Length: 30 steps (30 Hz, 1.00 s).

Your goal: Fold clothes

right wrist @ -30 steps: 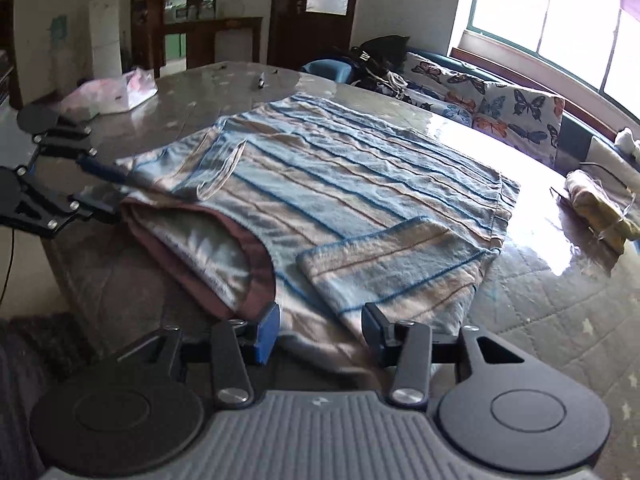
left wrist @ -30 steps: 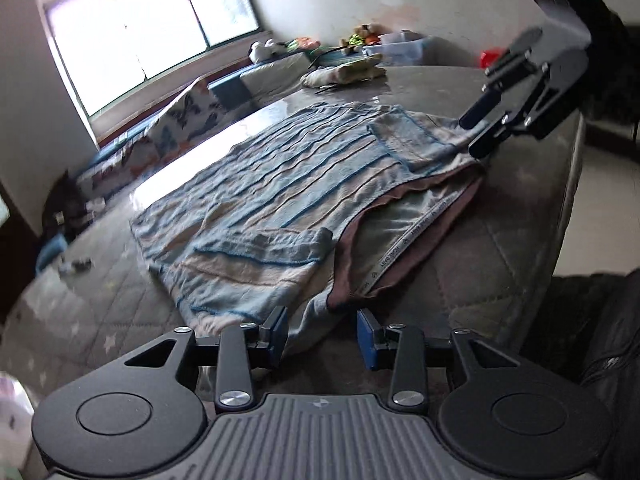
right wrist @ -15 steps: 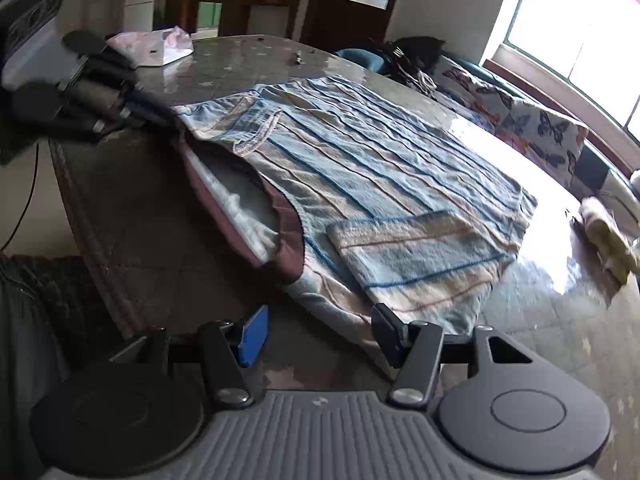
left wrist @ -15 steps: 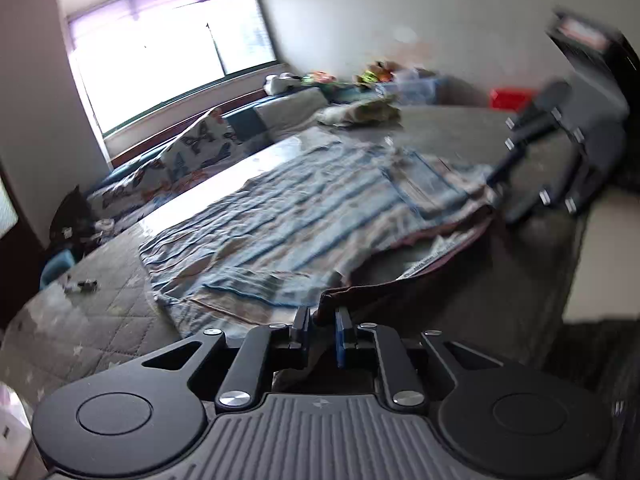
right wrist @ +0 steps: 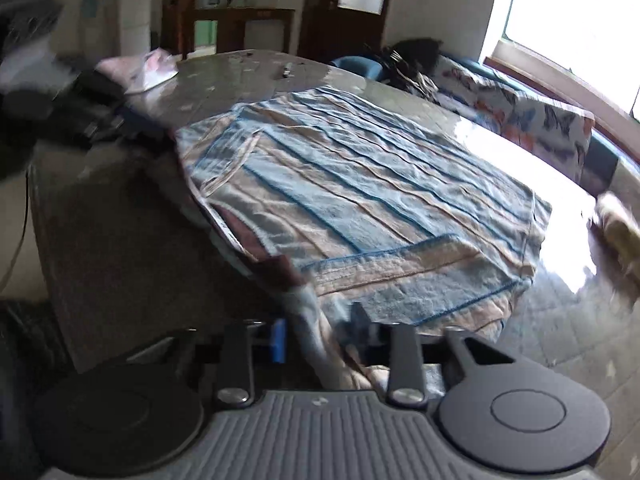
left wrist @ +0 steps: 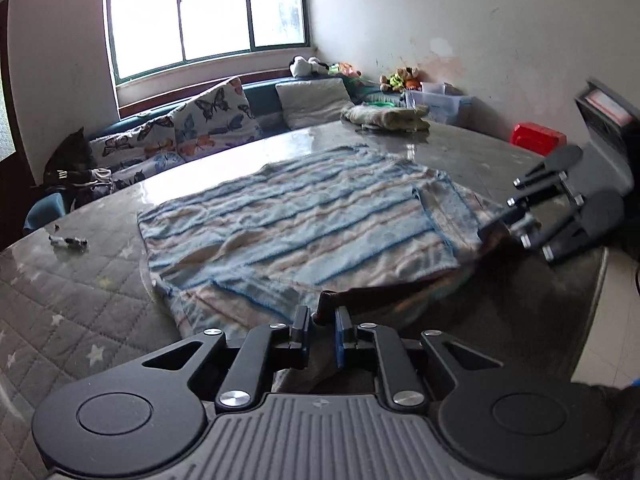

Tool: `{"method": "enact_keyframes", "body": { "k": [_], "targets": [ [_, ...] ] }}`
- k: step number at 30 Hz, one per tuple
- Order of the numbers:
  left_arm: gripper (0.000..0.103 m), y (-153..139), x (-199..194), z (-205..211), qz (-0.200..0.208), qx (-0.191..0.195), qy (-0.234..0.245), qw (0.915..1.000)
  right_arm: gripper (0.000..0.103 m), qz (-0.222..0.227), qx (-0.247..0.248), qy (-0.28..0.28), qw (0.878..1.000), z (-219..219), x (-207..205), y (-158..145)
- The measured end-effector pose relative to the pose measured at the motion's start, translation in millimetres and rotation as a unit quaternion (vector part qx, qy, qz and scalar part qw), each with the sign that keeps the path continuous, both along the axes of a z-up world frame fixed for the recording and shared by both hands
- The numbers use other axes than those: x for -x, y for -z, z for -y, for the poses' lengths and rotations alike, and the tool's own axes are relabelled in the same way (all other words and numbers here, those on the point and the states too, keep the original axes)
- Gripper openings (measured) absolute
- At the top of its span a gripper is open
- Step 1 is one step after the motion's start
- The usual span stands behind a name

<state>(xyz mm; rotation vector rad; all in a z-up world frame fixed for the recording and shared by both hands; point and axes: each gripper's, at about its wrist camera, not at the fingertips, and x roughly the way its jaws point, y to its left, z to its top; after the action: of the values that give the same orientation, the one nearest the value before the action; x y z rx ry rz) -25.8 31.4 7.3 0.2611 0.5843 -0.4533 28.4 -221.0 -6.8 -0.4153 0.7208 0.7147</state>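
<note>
Around your striped garment (left wrist: pixel 304 220) the grey quilted table (left wrist: pixel 72 312) lies open; a folded cloth bundle (left wrist: pixel 386 118) and small dark items (left wrist: pixel 68 241) crowd its far edges.

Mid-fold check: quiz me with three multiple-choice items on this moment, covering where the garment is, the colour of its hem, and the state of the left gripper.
1. The striped garment lies on: A the sofa, B the table, C the floor.
2. The hem at the near edge is: A brown, B yellow, C green.
3. The left gripper is: A wide open above the cloth, B shut on the hem, C shut on nothing.

Answers:
1 B, the cloth is spread over the quilted tabletop.
2 A, a dark brown strip runs along the edge.
3 B, the brown edge sits pinched between the fingers.
</note>
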Motion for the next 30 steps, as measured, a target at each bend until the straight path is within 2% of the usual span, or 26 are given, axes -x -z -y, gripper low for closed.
{"method": "enact_keyframes", "body": {
  "k": [2, 5, 12, 13, 14, 16, 26, 27, 30],
  "targets": [
    [0.018, 2.3, 3.9, -2.2, -0.005, -0.003, 0.002, 1.0000, 0.018, -0.017, -0.019, 0.011, 1.000, 3.6, -6.5, -3.5],
    [0.019, 5.8, 9.8, -5.1, -0.010, -0.010, 0.004, 0.9999, 0.012, -0.027, -0.041, 0.023, 0.999, 6.6, -11.4, -9.2],
    [0.027, 14.3, 24.7, -4.2, 0.011, -0.046, 0.003, 0.9989, 0.009, -0.025, -0.078, 0.045, 0.996, 7.5, -20.9, -26.5],
    [0.031, 15.0, 26.8, -3.1, 0.017, -0.051, 0.006, 0.9985, 0.009, -0.024, -0.081, 0.049, 0.995, 7.5, -22.3, -28.8],
    [0.039, 15.4, 28.9, -1.9, 0.022, -0.056, 0.009, 0.9982, 0.008, -0.023, -0.083, 0.052, 0.995, 7.5, -23.7, -31.1],
    [0.044, 16.2, 33.1, 0.5, 0.034, -0.065, 0.014, 0.9972, 0.008, -0.019, -0.092, 0.057, 0.994, 7.3, -27.2, -36.3],
    [0.043, 29.7, 20.4, 14.6, 0.081, -0.123, 0.005, 0.9891, 0.008, 0.000, -0.100, 0.062, 0.993, 0.0, -38.5, -49.0],
    [0.041, 31.5, 19.2, 16.2, 0.086, -0.131, 0.005, 0.9876, 0.008, 0.001, -0.101, 0.063, 0.993, -0.7, -39.6, -49.7],
    [0.017, 36.0, 18.7, 18.2, 0.091, -0.147, 0.018, 0.9847, 0.008, 0.001, -0.103, 0.067, 0.992, -0.1, -39.2, -47.2]
  ]
}}
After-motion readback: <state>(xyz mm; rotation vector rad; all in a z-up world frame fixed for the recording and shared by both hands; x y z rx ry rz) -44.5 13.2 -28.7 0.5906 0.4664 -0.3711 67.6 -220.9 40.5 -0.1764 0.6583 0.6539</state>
